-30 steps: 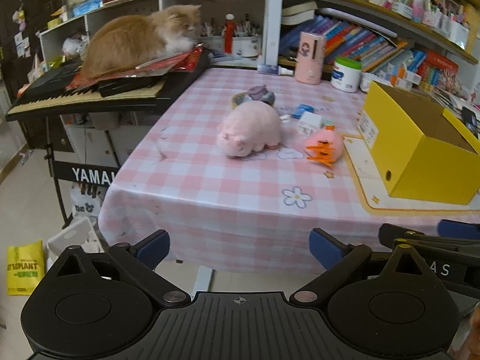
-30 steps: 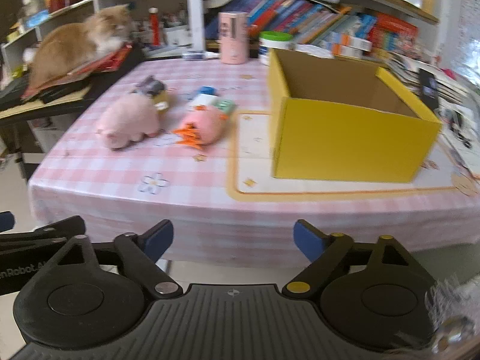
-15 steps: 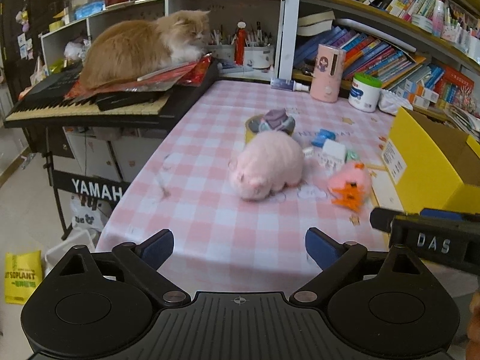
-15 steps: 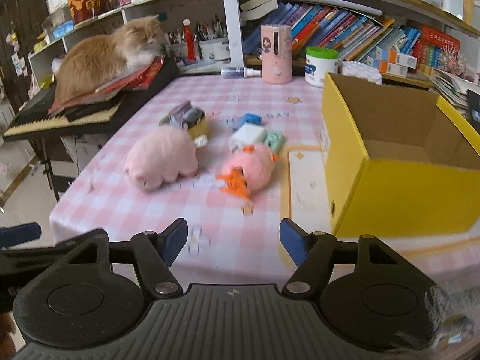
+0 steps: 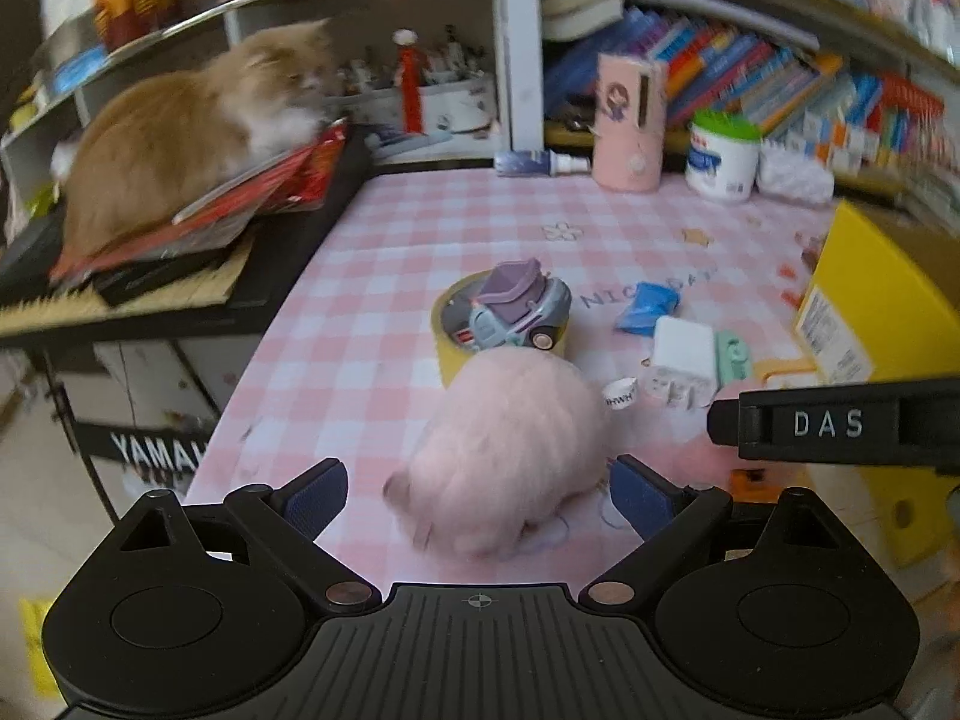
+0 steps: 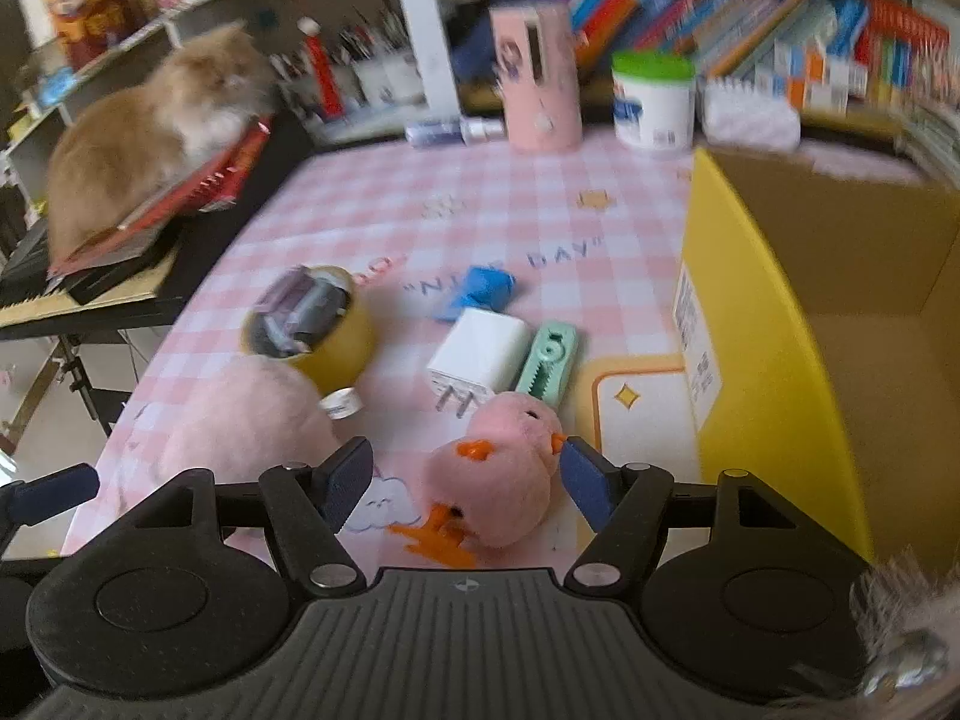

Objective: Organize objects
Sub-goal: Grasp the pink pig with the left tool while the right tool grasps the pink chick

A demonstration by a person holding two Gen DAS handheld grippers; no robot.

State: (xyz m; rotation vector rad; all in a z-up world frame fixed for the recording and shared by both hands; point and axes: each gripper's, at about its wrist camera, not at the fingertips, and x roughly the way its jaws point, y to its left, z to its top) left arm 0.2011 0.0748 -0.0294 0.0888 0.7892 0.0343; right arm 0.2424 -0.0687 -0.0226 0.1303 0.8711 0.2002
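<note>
Our left claw (image 5: pixel 477 501) stands wide apart and empty, and the pink pig plush (image 5: pixel 510 450) lies right between its two blue pads, resting on the checked surface (image 5: pixel 360 324) near the front edge. The plush's long axis seems to run away from us and a little to the right, snout toward the claw, so the pads face its flanks. Our right claw (image 6: pixel 465 480) is likewise spread and holds nothing; the pink chick plush (image 6: pixel 501 468) with orange feet sits between its pads, tail end nearest us, head pointing away to the right.

The yellow box (image 6: pixel 756 372) stands open-topped just to the right of the chick, so we judge the right claw the nearer to it and the left the farther. Each claw already straddles its own toy, so the coming move looks like a closing squeeze on both and not a further reach.

Behind the plushes lie a tape roll (image 5: pixel 450 330) with a toy car (image 5: pixel 519 312) perched on it, a white charger (image 6: pixel 480 354), a green correction tape (image 6: pixel 549 363) and a blue wrapper (image 6: pixel 477 291), all near one another but beyond either claw.
</note>
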